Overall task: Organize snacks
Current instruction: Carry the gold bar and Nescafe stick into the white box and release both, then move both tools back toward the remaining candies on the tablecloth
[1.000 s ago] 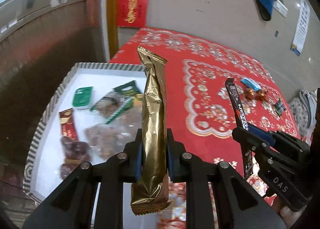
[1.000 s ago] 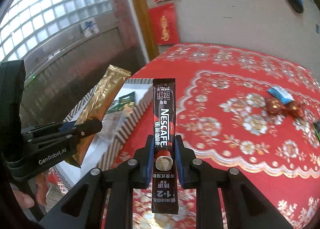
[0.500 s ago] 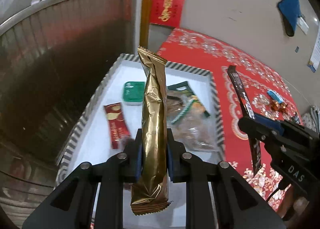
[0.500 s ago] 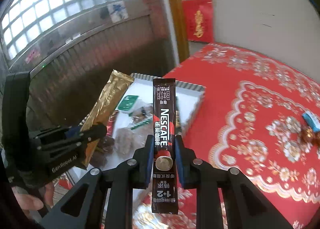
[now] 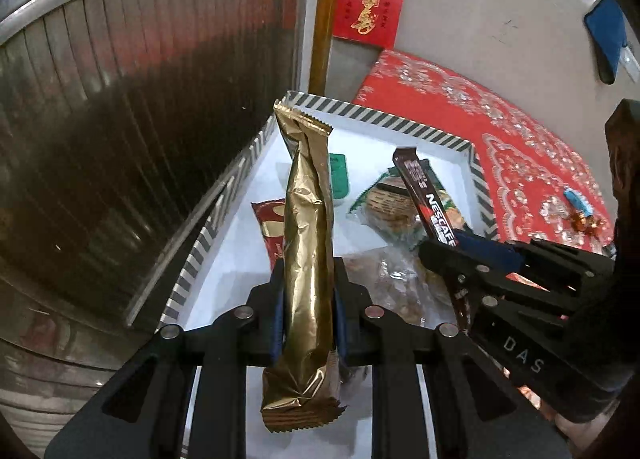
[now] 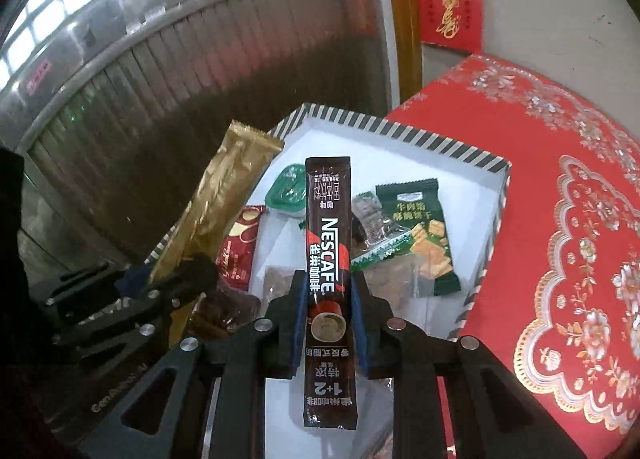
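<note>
Now both my grippers hang over the striped tray (image 5: 424, 126), each with a long packet standing up between its pads. On the left, my left gripper (image 5: 308, 307) is clamped flat on the gold bar (image 5: 308, 227) around its lower half; the bar's long axis runs straight along my fingers, its top end toward the tray's far left corner and its tail hanging out below the pads. Under it lie a red sachet (image 5: 269, 219) and a green tub (image 5: 339, 179), near the tray's left edge. To the right, my right gripper (image 6: 327, 311) has the Nescafe stick (image 6: 326, 259) between its pads, long axis likewise along the fingers, but the jaws are opening and the pads look to be just leaving the stick's sides. It hangs above the tray's middle, over the clear-wrapped snacks and just left of the green cracker pack (image 6: 416, 235). I judge the drop turns on that: the stick is already inside the tray's rim on every side, and the right hand goes first, the left being closer to the left edge. More sweets (image 5: 576, 211) wait on the red cloth (image 6: 560, 179), well apart from the tray.
</note>
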A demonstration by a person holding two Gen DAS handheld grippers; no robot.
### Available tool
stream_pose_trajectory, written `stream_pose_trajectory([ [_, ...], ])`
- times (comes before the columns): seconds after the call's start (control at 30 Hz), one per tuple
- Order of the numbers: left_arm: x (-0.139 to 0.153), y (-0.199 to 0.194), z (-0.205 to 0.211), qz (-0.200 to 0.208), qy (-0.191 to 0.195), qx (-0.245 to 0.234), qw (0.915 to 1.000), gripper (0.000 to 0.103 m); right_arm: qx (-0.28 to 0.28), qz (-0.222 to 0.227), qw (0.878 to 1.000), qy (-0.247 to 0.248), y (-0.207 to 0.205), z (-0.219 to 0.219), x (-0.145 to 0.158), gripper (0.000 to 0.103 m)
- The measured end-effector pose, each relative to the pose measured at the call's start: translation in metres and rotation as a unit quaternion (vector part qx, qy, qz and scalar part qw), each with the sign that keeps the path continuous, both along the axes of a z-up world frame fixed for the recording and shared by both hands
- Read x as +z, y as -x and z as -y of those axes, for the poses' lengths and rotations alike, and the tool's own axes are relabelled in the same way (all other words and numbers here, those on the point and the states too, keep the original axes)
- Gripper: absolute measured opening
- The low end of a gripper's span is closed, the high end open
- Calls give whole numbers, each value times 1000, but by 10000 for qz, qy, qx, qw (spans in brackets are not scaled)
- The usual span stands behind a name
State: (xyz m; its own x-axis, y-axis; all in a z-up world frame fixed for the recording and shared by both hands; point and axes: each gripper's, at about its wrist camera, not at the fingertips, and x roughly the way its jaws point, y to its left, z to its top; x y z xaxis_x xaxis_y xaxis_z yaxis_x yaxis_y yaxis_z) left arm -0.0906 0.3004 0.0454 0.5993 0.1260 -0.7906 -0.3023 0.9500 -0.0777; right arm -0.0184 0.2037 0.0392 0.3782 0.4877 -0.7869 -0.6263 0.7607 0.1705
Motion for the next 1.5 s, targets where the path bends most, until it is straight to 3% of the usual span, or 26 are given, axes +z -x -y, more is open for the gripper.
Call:
stream_pose_trajectory([
  [0.07, -2, -1, 0, 1, -19, 66, 10000, 19, 3, -45, 9999, -122, -1, 2, 0, 25],
  [0.17, -4, -3, -1, -3, -81, 162, 9998, 26, 13, -228, 9987, -458, -2, 10, 2, 40],
  [0.27, -4, -2, -1, 2, -104, 218, 9997, 52, 25, -199, 9980, -608, 4, 16, 7, 44],
  [0.43, 10, 2, 6, 255, -320, 319, 9987, 61, -52, -108, 9964, -842, 14, 36, 19, 51],
  [0.53, 22, 5, 15, 463, -380, 291, 9978, 73, -113, 99, 9968, -783, 21, 47, 27, 53],
  [0.8, 36, 1, 59, 597, -446, -90, 9972, 74, -686, 423, 9940, -733, 25, 103, 36, 68],
  [1.13, 44, -17, 141, 641, -453, -821, 9935, 74, -1514, 516, 9852, -611, 27, 200, 30, 71],
  [1.5, 44, -39, 237, 578, -453, -1572, 9848, 74, -2436, 473, 9668, -614, 31, 315, 24, 73],
])
